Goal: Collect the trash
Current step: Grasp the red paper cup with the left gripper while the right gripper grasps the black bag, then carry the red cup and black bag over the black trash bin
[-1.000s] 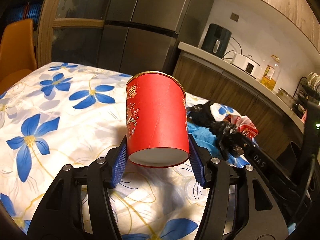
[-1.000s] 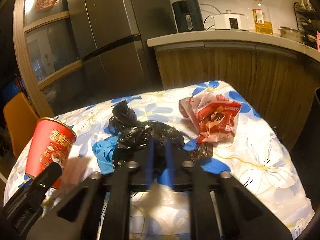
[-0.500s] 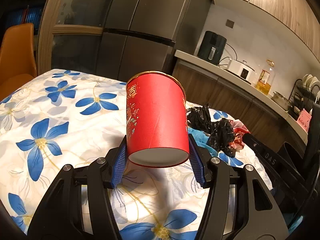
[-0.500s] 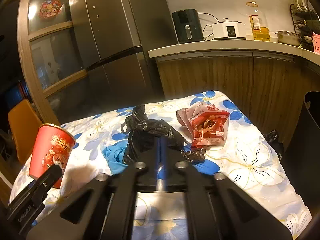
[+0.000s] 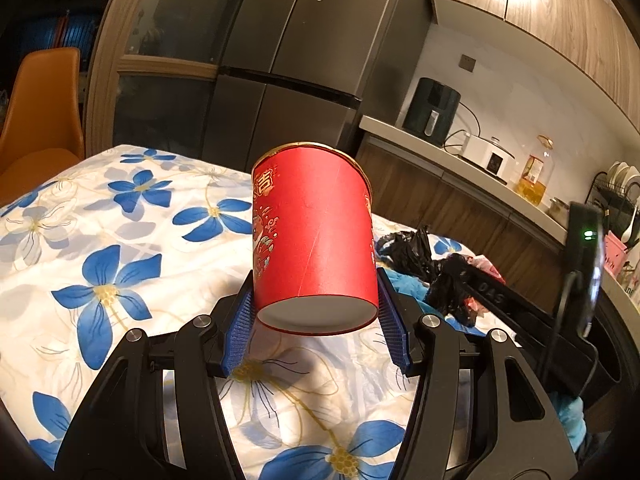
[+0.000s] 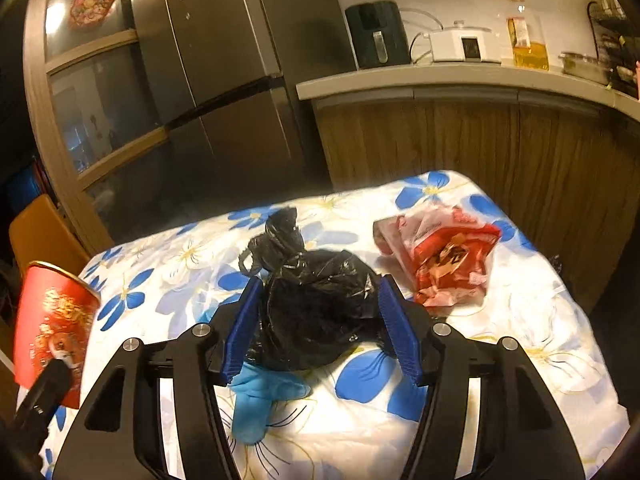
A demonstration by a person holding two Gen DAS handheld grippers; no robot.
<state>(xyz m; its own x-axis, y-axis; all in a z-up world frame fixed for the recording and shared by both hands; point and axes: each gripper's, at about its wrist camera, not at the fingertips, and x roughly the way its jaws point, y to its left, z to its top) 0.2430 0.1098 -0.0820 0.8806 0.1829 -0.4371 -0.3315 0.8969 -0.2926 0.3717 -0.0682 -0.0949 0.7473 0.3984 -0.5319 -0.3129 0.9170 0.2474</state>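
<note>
My left gripper (image 5: 316, 324) is shut on a red paper cup (image 5: 314, 236) and holds it above the flowered tablecloth (image 5: 120, 240). The cup also shows at the left of the right wrist view (image 6: 52, 320). My right gripper (image 6: 320, 320) is open, its blue pads either side of a crumpled black plastic bag (image 6: 316, 300) lying on the table. A blue glove (image 6: 260, 400) lies under the bag's near edge. A red snack wrapper (image 6: 444, 264) lies to the right of the bag. The bag also shows in the left wrist view (image 5: 424, 264).
A dark fridge (image 6: 224, 80) and wooden cabinet stand behind the table. A kitchen counter (image 6: 460, 80) with appliances runs along the right. An orange chair (image 5: 40, 108) stands at the far left. A dark bin (image 5: 608, 360) stands off the table's right edge.
My right gripper has opened from shut and now straddles the black bag. My left gripper has lifted the red cup higher above the table.
</note>
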